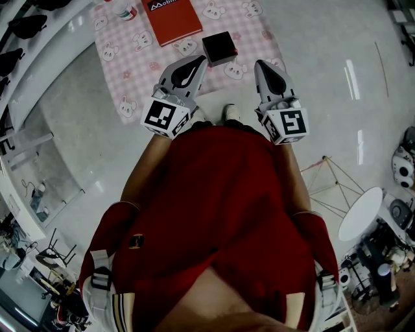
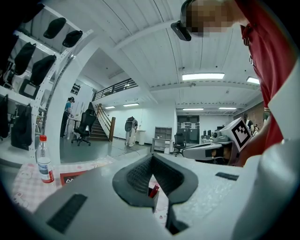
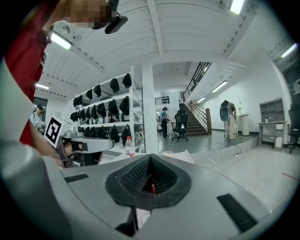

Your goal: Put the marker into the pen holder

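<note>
The black square pen holder [image 1: 219, 47] stands on a pink checked cloth [image 1: 130, 78] ahead of me. I make out no marker in the head view. My left gripper [image 1: 200, 60] and my right gripper [image 1: 259, 64] hang side by side just short of the cloth's near edge, their tips pointing at the holder. Both have their jaws together with nothing between them. In the left gripper view a small red piece [image 2: 153, 190] shows behind the joined jaws, at a dark box. The right gripper view shows a similar red spot [image 3: 153, 187]. I cannot tell what it is.
A red book [image 1: 172, 19] and a bottle with a red label [image 1: 124, 10] lie on the cloth's far part. The cloth lies on a pale glossy surface. Shelves with dark bags [image 3: 110, 110] stand to the left. A round white table [image 1: 360, 214] is at my right.
</note>
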Tool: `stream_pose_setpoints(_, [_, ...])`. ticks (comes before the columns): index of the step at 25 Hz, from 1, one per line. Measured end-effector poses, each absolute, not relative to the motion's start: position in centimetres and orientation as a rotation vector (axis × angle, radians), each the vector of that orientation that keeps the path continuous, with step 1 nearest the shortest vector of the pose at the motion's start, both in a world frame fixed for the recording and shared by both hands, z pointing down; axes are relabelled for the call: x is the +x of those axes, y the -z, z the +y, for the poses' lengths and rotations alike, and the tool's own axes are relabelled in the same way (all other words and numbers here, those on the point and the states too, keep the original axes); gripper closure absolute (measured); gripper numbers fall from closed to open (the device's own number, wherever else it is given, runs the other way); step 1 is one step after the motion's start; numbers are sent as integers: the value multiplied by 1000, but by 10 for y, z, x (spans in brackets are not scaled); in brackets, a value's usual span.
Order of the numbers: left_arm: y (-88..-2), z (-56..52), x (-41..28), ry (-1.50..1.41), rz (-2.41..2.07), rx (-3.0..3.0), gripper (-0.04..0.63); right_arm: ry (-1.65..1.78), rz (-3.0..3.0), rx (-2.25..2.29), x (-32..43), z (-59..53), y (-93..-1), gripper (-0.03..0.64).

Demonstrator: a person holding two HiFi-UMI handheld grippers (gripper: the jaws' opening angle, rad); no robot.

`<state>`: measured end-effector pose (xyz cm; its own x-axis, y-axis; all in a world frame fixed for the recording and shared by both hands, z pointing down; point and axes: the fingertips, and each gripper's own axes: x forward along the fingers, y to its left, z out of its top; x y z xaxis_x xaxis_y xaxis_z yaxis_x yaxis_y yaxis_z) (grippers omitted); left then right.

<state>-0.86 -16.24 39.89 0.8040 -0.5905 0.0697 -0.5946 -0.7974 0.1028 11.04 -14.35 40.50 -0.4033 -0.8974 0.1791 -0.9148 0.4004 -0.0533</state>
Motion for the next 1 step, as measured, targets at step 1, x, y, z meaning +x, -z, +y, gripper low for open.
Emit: stream_pose_setpoints(1, [-399,-162,-7,-52,-945,2871,589,-217,-2524,1643,111,-144,-405,618])
